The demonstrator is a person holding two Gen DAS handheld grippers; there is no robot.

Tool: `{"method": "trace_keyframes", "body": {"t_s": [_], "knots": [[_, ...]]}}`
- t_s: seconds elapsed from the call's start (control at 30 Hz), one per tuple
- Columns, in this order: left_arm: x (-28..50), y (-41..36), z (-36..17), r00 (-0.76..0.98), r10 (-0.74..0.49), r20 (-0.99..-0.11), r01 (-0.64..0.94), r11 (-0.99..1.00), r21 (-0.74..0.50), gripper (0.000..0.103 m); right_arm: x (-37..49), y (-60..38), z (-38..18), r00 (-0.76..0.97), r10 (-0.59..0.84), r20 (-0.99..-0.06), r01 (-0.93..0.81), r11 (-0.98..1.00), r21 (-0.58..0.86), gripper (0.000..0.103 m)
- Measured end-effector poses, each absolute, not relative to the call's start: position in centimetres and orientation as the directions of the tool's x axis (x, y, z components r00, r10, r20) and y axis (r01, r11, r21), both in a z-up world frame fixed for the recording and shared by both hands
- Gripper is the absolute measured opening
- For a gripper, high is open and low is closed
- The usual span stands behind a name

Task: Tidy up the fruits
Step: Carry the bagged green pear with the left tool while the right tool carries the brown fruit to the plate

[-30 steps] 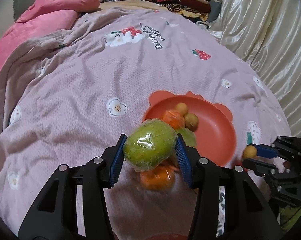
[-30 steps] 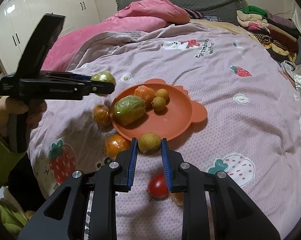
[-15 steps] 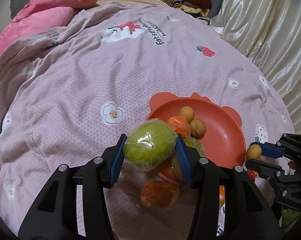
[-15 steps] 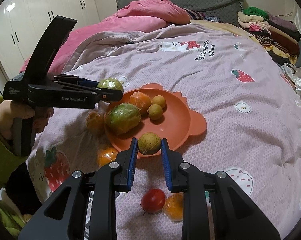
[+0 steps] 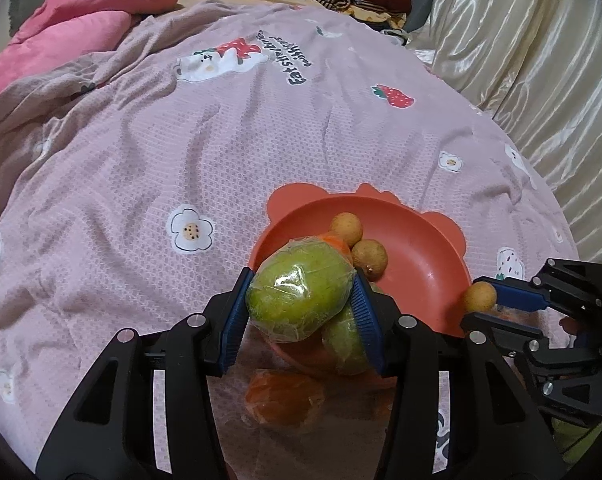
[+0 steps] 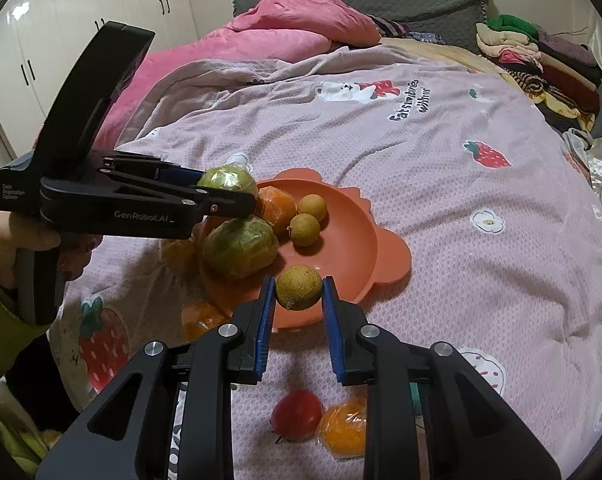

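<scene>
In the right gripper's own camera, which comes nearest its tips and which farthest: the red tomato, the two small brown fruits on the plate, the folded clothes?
1. Red tomato, just below the right gripper.
2. Two small brown fruits, ahead on the orange plate; too close to separate.
3. Folded clothes, far right.

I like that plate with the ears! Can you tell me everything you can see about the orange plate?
The orange plate is round and shallow, smooth like plastic, with bumps like ears on its rim. It lies flat on the pink blanket. Inside sit a wrapped green fruit, a wrapped orange and two small brown fruits. The left gripper and right gripper each hold a fruit over its edge.
</scene>
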State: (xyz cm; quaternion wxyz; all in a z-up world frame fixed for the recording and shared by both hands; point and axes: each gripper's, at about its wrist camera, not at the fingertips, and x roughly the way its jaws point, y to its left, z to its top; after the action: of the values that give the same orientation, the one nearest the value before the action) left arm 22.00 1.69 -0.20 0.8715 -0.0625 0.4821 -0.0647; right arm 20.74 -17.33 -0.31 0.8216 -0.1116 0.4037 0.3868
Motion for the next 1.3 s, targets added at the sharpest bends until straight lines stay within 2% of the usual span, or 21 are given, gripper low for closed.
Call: {"method": "trace_keyframes", "body": {"t_s": [0.67,1.3], "knots": [[22.4,1.0,-0.4,0.515,-0.212,-0.83,0.075,0.976,-0.203,0.04,21.5,-15.3,-1.2,0.355,0.498,-0.791,-0.758,0.649,0.069,0.023],[22.6,0.8,-0.6,0.513,-0.227,-0.828,0.08,0.973,-0.217,0.04,21.4,-15.0,-1.8,0.335,0.489,-0.806,-0.759,0.647,0.076,0.023]]}}
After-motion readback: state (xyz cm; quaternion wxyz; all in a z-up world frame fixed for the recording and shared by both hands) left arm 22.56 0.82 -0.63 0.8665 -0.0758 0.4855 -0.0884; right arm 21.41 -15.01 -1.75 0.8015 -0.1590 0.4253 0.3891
